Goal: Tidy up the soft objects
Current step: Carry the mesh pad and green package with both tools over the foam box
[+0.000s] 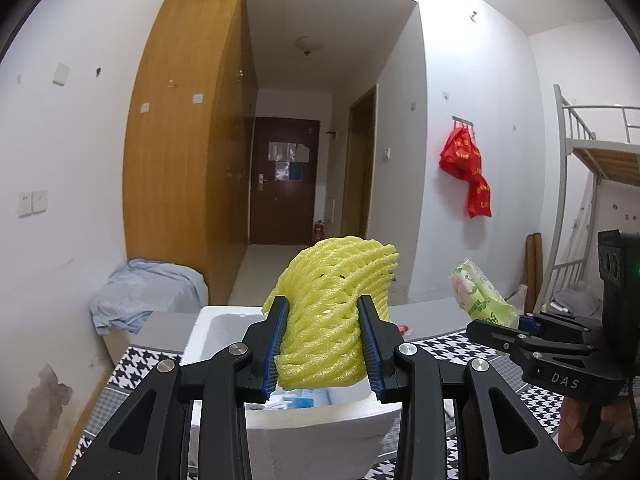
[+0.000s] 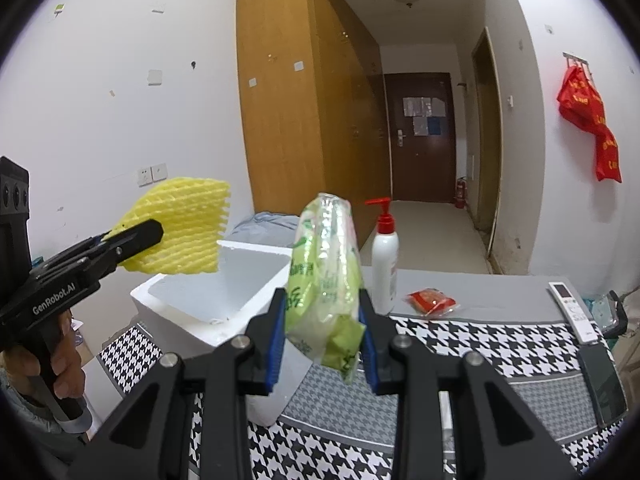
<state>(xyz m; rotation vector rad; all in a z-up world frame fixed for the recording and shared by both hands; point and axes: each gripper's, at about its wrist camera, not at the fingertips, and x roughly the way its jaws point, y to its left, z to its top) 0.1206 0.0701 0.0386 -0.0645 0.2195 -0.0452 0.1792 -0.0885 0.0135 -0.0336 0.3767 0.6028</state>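
I am seeing a houndstooth-covered table (image 2: 460, 344) bearing a white foam box (image 2: 224, 300), pump bottle (image 2: 385, 264), red packet (image 2: 432, 302) and remote control (image 2: 572, 310).

Yellow foam net (image 1: 328, 316), green tissue pack (image 2: 324, 280), houndstooth black-and-white cloth (image 2: 480, 340).

Inside of the white foam box (image 1: 224, 320) mostly hidden behind the yellow foam net (image 1: 332, 312) and the left gripper (image 1: 324, 344); only a blurred scrap of blue and white visible under the net, contents impossible to tell. Print on the green tissue pack (image 2: 324, 280) too distorted to read. Lower part of the pump bottle (image 2: 385, 258) covered by a right finger (image 2: 370, 344). Red packet (image 2: 431, 301) too small to identify. Remote control (image 2: 570, 310) buttons illegible. Dark flat object (image 2: 604, 384) at the table edge (image 2: 460, 284) unclear. Papers on the far door (image 1: 286, 160) blurred. Both holding hands (image 2: 60, 364) cut off by frame edges.
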